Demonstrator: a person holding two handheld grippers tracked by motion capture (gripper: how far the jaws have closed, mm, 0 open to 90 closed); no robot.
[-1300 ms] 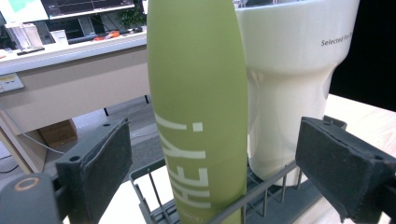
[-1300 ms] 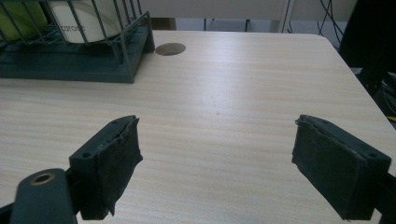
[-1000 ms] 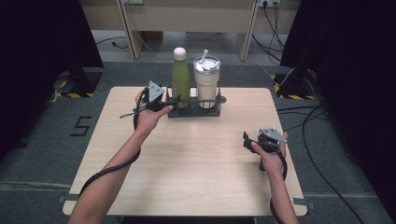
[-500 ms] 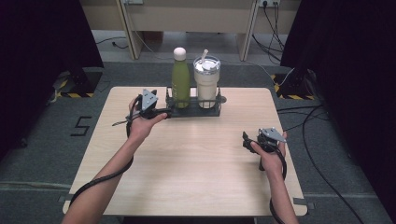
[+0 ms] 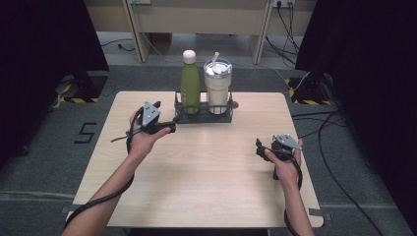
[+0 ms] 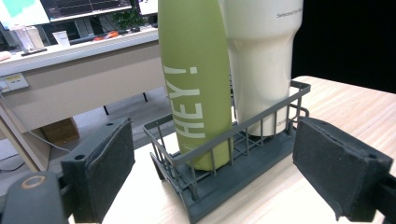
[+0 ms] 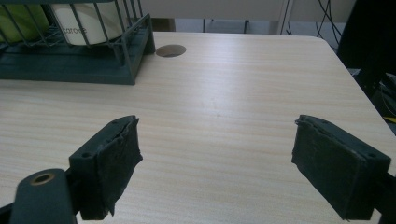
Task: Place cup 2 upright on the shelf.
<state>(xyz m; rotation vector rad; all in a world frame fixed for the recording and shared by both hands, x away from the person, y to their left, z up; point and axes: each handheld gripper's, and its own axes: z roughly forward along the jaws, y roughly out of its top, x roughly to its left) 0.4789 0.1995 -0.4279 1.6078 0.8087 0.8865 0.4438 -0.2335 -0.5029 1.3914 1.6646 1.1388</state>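
Left tongs [image 6: 212,182] hanging released just before wire caddy [image 6: 233,154] end, green bottle [image 6: 196,79] and tumbler [image 6: 264,60] standing inside. Right tongs [image 7: 217,168] released over bare tabletop [image 7: 243,98]. Likely approaching caddy; next: closing in, clamping rim.

A dark wire rack [image 5: 202,114] stands at the far edge of the pale wooden table [image 5: 206,172]. In it stand a green bottle [image 5: 189,83], lettered "HEY!", and just beside it a cream tumbler [image 5: 218,87], both upright.

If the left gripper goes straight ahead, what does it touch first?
Most likely the end of the dark wire rack, then the green bottle standing inside it. The left gripper is open; depth is unclear.
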